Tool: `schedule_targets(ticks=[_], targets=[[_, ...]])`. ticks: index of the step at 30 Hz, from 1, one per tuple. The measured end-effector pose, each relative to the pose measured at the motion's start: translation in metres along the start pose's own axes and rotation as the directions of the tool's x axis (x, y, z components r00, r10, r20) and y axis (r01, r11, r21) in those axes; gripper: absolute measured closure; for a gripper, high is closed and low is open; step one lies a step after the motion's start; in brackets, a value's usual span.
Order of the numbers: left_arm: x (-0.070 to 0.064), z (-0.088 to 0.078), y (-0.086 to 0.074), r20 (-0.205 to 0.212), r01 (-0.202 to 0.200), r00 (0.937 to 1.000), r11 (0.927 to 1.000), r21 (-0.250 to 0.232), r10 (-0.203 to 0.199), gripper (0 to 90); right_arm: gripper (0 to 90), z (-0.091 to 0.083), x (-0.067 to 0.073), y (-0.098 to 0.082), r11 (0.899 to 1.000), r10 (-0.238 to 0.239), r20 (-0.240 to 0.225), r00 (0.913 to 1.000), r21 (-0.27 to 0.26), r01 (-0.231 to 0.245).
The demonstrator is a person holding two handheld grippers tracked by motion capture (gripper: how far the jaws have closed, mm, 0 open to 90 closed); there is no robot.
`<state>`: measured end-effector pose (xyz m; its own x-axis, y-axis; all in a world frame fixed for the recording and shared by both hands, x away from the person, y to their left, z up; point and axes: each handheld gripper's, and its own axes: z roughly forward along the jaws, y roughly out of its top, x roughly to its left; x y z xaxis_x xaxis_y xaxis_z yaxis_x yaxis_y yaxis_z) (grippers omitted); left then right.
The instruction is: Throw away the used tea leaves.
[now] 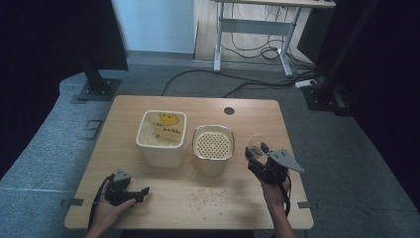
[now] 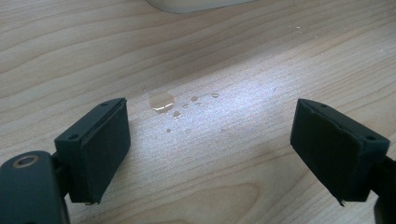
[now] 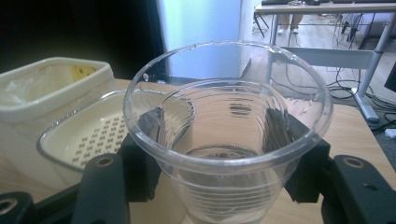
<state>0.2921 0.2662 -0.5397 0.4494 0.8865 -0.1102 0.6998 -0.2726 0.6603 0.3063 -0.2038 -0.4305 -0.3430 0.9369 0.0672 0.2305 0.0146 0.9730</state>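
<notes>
my right gripper (image 1: pixel 258 153) is closed on a clear ribbed plastic cup (image 3: pixel 228 135); its two black jaws press the cup wall from both sides, a little under the rim. the cup stands upright in the grip and looks empty or almost empty, i cannot tell if a thin film of water is at the bottom. it is held over the right part of the light wooden table (image 1: pixel 148 203), just beside the cream container with a perforated strainer insert (image 1: pixel 213 148).

i judge this cup to be very light and thin, so it bends easily and can crack or slip if wet. the hold should be gentle, on the ribbed wall under the rim, where it is stiffer.

my left gripper (image 1: pixel 133 194) is open and holds nothing, low over the table near the front left. between its jaws i see small water drops (image 2: pixel 163 103) on the wood. farther left stands a cream square tub (image 1: pixel 161 138) with a yellow mark.
</notes>
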Motion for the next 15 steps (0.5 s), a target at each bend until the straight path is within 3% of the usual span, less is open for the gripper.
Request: schedule_targets(ticks=[15], targets=[[0.000, 0.000, -0.001, 0.004, -0.003, 1.0000, 1.0000, -0.001, 0.003, 12.4, 40.3, 0.017, 0.010, 0.031, 0.995, -0.101, 0.055, 0.9934, 0.014, 0.100]])
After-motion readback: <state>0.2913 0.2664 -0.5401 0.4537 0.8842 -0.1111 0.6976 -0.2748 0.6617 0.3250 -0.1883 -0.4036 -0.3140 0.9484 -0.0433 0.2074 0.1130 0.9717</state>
